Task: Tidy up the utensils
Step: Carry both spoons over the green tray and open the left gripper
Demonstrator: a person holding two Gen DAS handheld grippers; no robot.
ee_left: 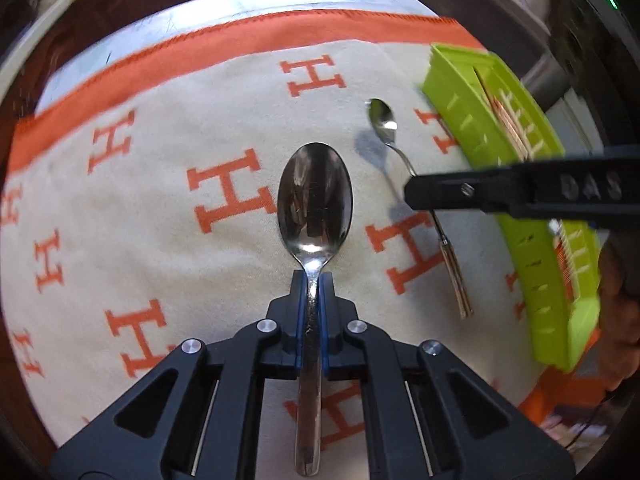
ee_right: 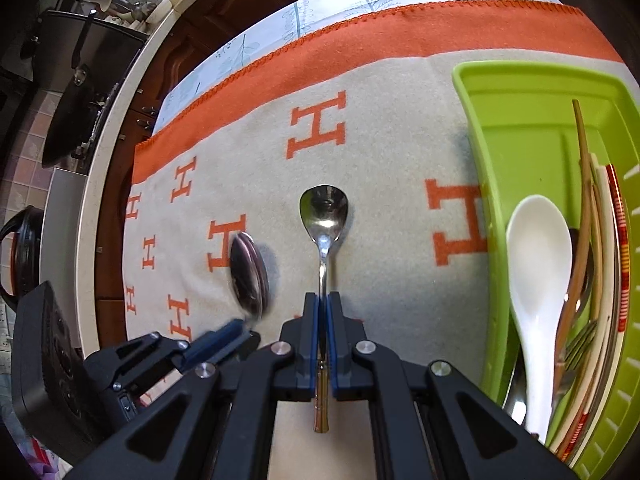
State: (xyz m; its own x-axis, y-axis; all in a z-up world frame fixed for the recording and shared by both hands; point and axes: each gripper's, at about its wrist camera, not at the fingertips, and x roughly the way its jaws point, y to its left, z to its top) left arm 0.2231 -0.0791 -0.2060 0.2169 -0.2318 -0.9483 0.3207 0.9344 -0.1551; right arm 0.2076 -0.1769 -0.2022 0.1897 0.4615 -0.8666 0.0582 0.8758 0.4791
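Cream cloth (ee_left: 168,240) patterned with orange letters is spread over the table (ee_left: 240,4), giving the cutlery a soft, non-slip bed. At the left, a large steel spoon (ee_left: 314,208) is clamped by the neck between the closed pads of the left hand-held gripper (ee_left: 312,280), bowl forward, so that it can be carried without swinging. Further right, a small teaspoon (ee_right: 324,220) with a brown handle is pinched the same way by the closed right hand-held gripper (ee_right: 323,300). At the far right, the green tray (ee_right: 520,128) is kept within reach; a white ladle spoon (ee_right: 538,264), chopsticks (ee_right: 582,160) and a fork (ee_right: 578,346) lie in it, probably the sorted pile.
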